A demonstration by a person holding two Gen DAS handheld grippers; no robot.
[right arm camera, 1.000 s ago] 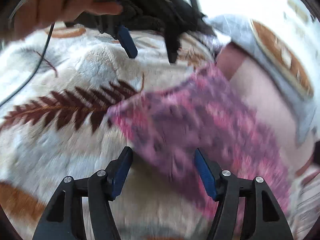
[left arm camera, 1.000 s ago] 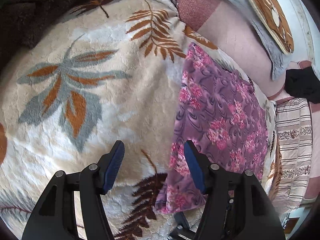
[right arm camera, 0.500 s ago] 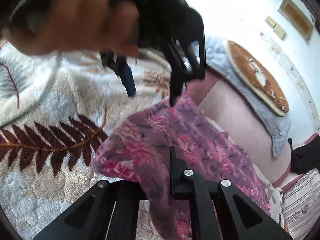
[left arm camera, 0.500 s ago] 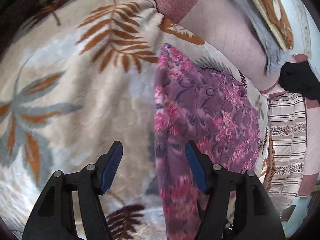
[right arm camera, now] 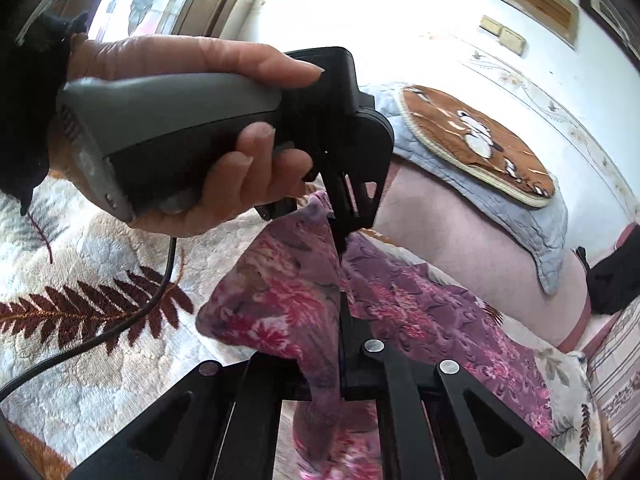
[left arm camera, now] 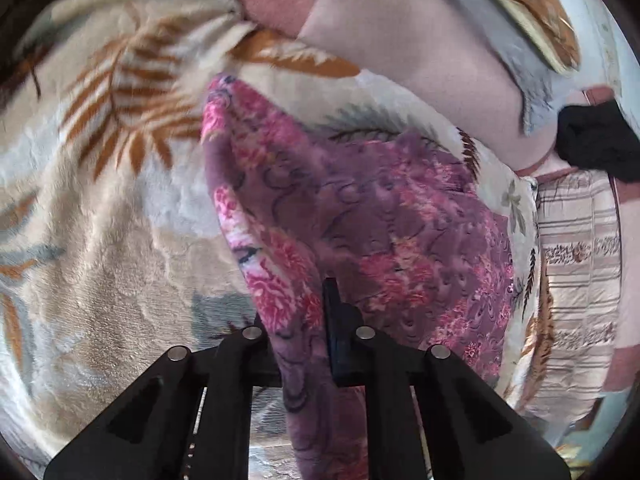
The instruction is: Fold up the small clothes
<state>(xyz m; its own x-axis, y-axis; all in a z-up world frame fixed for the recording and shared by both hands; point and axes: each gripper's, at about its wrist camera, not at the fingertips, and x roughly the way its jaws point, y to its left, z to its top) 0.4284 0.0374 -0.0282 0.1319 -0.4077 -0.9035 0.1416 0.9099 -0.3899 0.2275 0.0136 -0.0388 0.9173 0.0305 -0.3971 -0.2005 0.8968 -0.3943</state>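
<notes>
A purple garment with pink flowers (left arm camera: 360, 216) lies on a cream blanket with leaf prints (left arm camera: 100, 220). My left gripper (left arm camera: 320, 320) is shut on the garment's near edge, and the cloth rises into its jaws. My right gripper (right arm camera: 340, 344) is shut on another edge of the same garment (right arm camera: 288, 300) and holds it lifted above the blanket (right arm camera: 80, 288). In the right wrist view the left gripper (right arm camera: 340, 240), held by a hand (right arm camera: 224, 184), pinches the cloth just beyond my right one.
A pink cushion (left arm camera: 420, 52) with a grey quilted cover and a brown round mat (right arm camera: 476, 148) lies beyond the garment. A black cloth (left arm camera: 596, 148) and a striped fabric (left arm camera: 576, 264) are at the right. A black cable (right arm camera: 100, 336) trails over the blanket.
My left gripper has shut on the garment's edge; it was open half a second ago. Both grippers have lifted the cloth, and the right one has risen closer to the left.
</notes>
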